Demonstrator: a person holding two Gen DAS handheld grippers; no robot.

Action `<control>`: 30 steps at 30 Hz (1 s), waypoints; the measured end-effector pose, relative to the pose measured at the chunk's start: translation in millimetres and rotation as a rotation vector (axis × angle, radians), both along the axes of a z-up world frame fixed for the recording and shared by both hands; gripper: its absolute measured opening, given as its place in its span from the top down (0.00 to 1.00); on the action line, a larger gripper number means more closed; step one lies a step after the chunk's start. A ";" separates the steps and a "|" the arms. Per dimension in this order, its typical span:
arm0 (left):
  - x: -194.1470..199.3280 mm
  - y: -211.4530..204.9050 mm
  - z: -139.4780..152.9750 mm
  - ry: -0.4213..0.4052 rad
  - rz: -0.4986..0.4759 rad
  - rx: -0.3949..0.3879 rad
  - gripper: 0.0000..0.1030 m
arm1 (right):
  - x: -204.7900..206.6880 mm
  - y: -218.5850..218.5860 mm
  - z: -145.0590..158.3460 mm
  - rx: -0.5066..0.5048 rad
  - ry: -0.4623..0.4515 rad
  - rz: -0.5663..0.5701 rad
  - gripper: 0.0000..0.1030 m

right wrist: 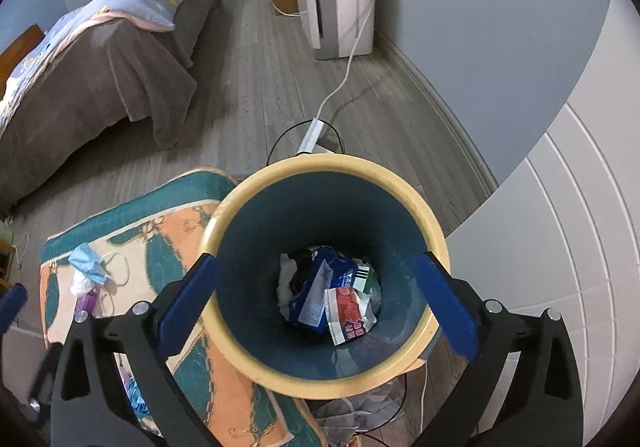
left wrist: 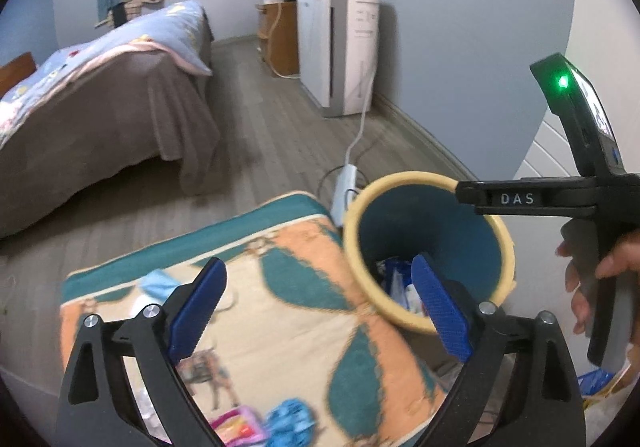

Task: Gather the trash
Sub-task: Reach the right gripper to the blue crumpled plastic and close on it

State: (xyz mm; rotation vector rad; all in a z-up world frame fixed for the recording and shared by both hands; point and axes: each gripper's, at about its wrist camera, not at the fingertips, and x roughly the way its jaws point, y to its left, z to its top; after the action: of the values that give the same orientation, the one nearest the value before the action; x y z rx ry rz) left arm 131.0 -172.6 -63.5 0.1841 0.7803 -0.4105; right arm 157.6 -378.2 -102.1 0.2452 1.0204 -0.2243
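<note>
Trash bin [right wrist: 320, 279] on floor beside patterned rug [right wrist: 168, 223], wrappers [right wrist: 340, 299] inside. Right gripper [right wrist: 320, 307] spread wide above bin, empty; left gripper [left wrist: 316, 311] spread, empty, over rug. Face mask [right wrist: 90, 261] on rug uncollected. Risk: thin mask slipping from pinch, straps snagging; gripper knocking bin rim, tipping it.

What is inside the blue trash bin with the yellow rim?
The trash bin holds crumpled trash at its bottom: a blue wrapper, a red and white packet and white tissue. Anything beneath that pile is covered and cannot be seen.

Both tools [left wrist: 316, 299] [right wrist: 316, 299] wide open, empty
</note>
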 end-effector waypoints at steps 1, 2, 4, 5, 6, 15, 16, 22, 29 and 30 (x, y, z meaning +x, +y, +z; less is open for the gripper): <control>-4.0 11.7 4.9 -0.007 0.011 0.003 0.09 | -1.5 5.2 1.7 -0.008 0.000 0.006 0.05; -6.7 19.5 7.6 -0.012 0.020 0.007 0.09 | -3.4 12.1 4.6 -0.019 -0.002 0.014 0.05; -13.3 39.7 13.7 -0.023 0.051 0.021 0.09 | -6.6 25.5 8.6 -0.023 -0.006 0.029 0.05; -15.6 48.6 15.7 -0.025 0.066 0.023 0.08 | -8.8 33.7 10.3 -0.010 -0.008 0.042 0.05; -18.2 59.9 18.3 -0.024 0.085 0.019 0.08 | -10.4 41.7 11.8 0.001 -0.011 0.053 0.05; -47.7 139.7 21.3 -0.027 0.200 0.040 0.07 | -27.5 123.3 23.2 0.022 -0.024 0.149 0.05; -50.1 149.4 17.8 -0.011 0.218 0.031 0.07 | -29.1 131.3 21.9 0.013 -0.016 0.155 0.05; -60.1 195.5 11.6 0.015 0.295 -0.021 0.07 | -39.3 158.1 8.4 0.028 0.008 0.168 0.05; -64.2 231.5 1.1 0.048 0.351 -0.046 0.07 | -45.0 181.2 -21.9 0.017 0.079 0.188 0.05; -64.2 234.4 -0.9 0.054 0.356 -0.046 0.07 | -45.3 185.2 -25.7 0.006 0.088 0.197 0.05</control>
State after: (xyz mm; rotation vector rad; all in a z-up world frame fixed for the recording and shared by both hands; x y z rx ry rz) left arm 66.9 61.7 -64.4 -0.0108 0.8366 -0.0964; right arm 112.3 -193.1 -127.8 0.1400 1.1255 -0.0531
